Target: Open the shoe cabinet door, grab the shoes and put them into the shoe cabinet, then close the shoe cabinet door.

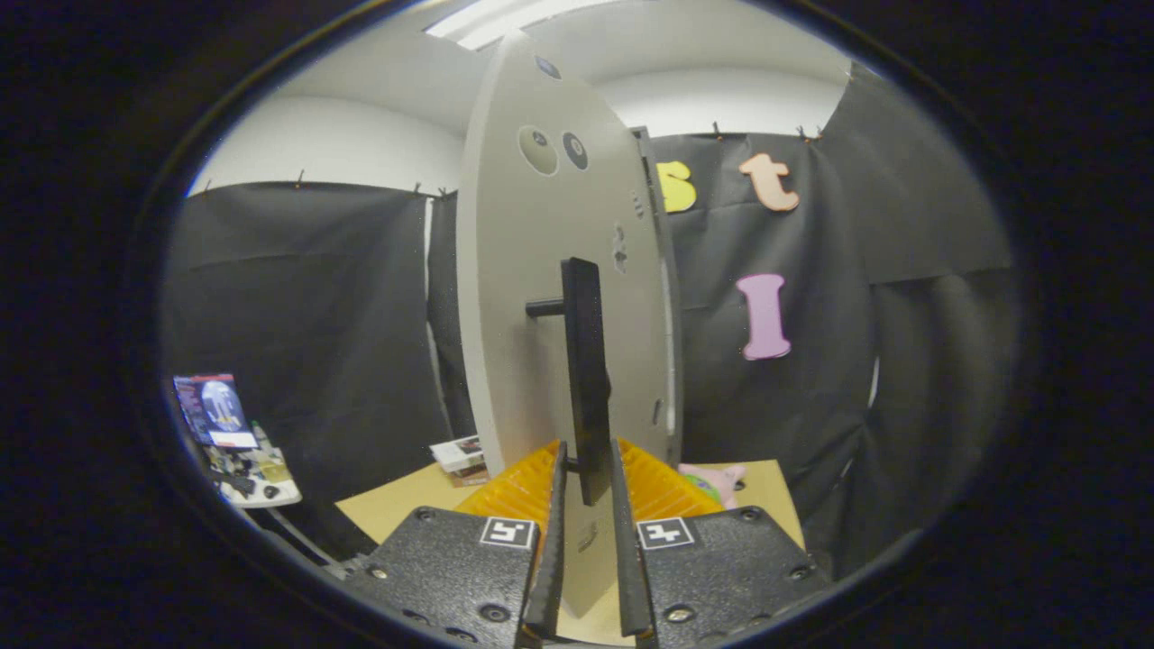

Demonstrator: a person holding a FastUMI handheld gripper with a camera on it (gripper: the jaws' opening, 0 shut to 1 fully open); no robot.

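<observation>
The pale shoe cabinet door [514,315] stands swung out, seen almost edge-on straight ahead. Its long black bar handle [584,361] runs upright on short posts. My gripper [588,446] is shut on the lower end of that handle, one finger pressed on each side. Behind the door's right edge a strip of the grey cabinet body [665,297] shows. A pink shoe [717,478] with a bit of green lies on the tan table [397,509], just right of the door and beyond my right finger.
A small booklet [460,453] lies on the table left of the door's foot. Farther left stands a low side table [248,473] with a box and clutter. Black cloth walls close the booth behind and to the right.
</observation>
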